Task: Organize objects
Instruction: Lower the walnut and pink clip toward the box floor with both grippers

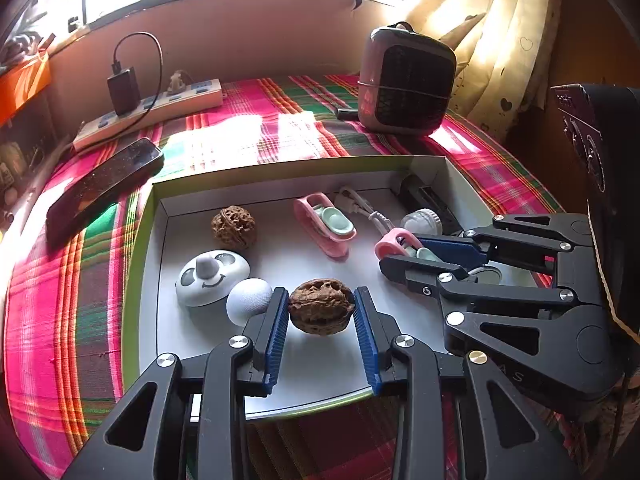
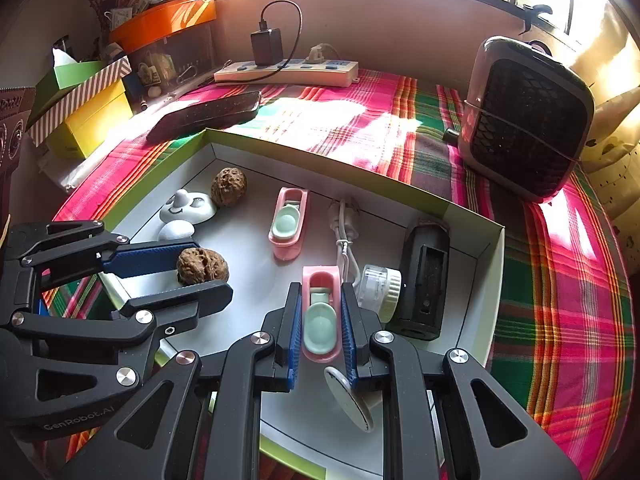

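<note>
A shallow white tray with a green rim (image 1: 276, 169) lies on the plaid cloth. My left gripper (image 1: 321, 295) is shut on a brown walnut (image 1: 321, 307), held close over the tray floor near its front edge. My right gripper (image 2: 321, 288) is shut on a pink toy tub with a mint insert (image 2: 321, 316), at the tray's right front. Each gripper also shows in the other's view. A second walnut (image 1: 234, 227) and a second pink tub (image 1: 326, 224) lie farther back in the tray.
The tray also holds a white smiley-face piece (image 1: 212, 276), a white ball (image 1: 248, 300), a white cable (image 2: 343, 232), a clear jar (image 2: 380, 290), a black block (image 2: 426, 284) and a white disc (image 2: 348, 396). Behind it are a phone (image 1: 104, 188), a power strip (image 1: 152, 114) and a heater (image 1: 408, 84).
</note>
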Tool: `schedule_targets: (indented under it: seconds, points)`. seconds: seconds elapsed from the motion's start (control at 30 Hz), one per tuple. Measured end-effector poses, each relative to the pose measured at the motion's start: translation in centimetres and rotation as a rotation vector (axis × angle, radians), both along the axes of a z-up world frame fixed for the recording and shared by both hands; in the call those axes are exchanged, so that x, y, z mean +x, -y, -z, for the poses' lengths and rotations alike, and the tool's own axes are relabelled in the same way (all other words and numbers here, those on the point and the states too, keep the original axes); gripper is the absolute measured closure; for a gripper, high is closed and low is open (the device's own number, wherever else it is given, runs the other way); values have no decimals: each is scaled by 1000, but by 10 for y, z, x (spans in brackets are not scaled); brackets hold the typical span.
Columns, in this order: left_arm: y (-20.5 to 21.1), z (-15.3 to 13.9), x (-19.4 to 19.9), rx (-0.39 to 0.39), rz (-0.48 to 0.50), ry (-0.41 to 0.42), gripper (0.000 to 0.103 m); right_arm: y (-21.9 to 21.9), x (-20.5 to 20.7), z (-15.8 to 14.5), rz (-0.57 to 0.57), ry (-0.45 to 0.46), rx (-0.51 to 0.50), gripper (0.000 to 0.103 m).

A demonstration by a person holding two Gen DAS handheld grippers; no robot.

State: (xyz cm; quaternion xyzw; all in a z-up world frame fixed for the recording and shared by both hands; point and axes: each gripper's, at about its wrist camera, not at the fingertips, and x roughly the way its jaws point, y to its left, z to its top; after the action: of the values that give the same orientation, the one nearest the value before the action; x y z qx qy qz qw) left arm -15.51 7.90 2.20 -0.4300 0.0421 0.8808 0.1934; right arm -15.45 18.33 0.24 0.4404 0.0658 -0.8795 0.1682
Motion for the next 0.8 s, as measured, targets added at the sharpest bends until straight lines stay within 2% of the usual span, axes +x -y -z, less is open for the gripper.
schedule_targets:
  seconds: [0.23, 0.8]
  points:
    - [-2, 6, -3, -4, 1, 25, 72, -3, 0, 1, 1, -1, -5, 85]
    - [-2, 7, -4, 0, -4, 27, 72, -3, 1, 0, 5, -5, -4, 85]
